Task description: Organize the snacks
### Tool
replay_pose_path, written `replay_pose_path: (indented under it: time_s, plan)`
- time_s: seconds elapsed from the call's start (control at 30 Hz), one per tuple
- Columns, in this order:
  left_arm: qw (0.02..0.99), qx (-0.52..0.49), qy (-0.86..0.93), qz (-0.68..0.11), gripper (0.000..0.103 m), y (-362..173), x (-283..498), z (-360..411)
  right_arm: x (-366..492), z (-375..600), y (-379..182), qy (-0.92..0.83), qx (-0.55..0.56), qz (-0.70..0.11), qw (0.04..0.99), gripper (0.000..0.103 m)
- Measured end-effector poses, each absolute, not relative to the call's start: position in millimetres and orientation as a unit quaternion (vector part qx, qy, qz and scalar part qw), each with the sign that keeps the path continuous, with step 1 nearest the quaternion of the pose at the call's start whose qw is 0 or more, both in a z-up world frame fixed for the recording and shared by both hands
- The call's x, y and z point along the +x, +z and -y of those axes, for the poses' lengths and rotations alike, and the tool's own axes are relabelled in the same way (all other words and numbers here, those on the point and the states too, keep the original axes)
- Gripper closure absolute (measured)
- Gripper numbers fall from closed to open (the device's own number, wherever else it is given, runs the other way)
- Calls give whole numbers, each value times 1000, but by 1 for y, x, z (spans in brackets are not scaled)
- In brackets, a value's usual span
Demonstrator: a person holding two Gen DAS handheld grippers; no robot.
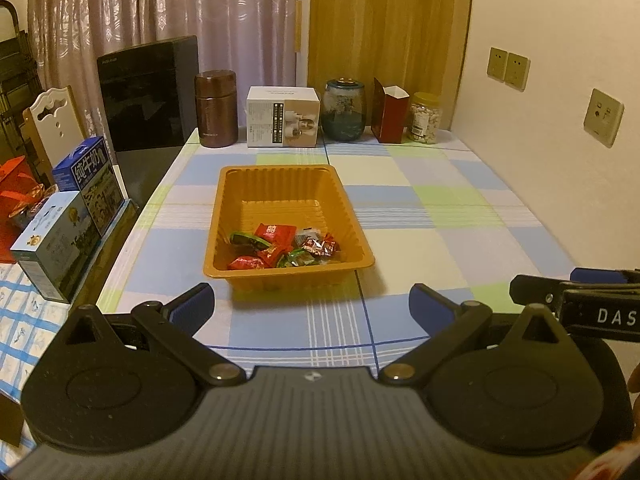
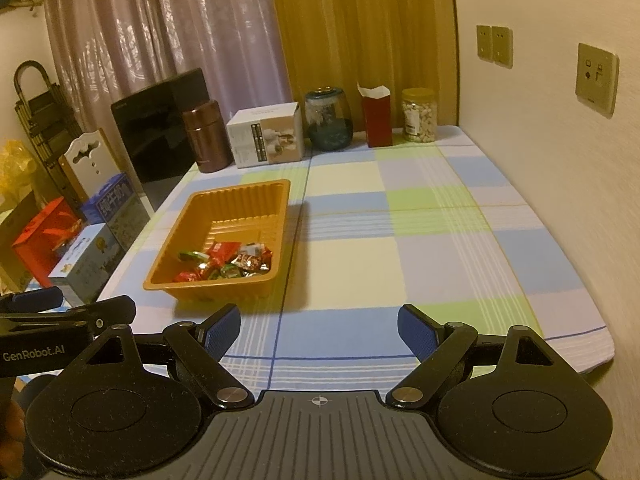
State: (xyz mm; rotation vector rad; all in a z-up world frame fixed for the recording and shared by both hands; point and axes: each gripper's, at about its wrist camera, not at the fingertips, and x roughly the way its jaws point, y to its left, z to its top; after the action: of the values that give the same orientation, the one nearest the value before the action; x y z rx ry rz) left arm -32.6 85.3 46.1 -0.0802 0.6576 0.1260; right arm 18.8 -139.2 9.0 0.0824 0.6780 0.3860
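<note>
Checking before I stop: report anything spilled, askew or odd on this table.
Nothing stands out. The wrapped snacks all lie inside the orange tray, bunched at its near end; none shows on the checked cloth. Both grippers are open and empty.

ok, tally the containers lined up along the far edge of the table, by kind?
Brown thermos flask: 1
White cardboard box: 1
Blue glass jar: 1
Open red carton: 1
Clear plastic jar with yellow lid: 1
Total: 5
</note>
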Motion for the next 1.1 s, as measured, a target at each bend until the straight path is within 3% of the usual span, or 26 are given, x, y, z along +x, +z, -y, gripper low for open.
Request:
replay_pose_path:
  time_s: [1.1]
  plan:
    - [944,-40,64,-321,0,45,-35,-85,17,137,9,189,40,-331,924,18]
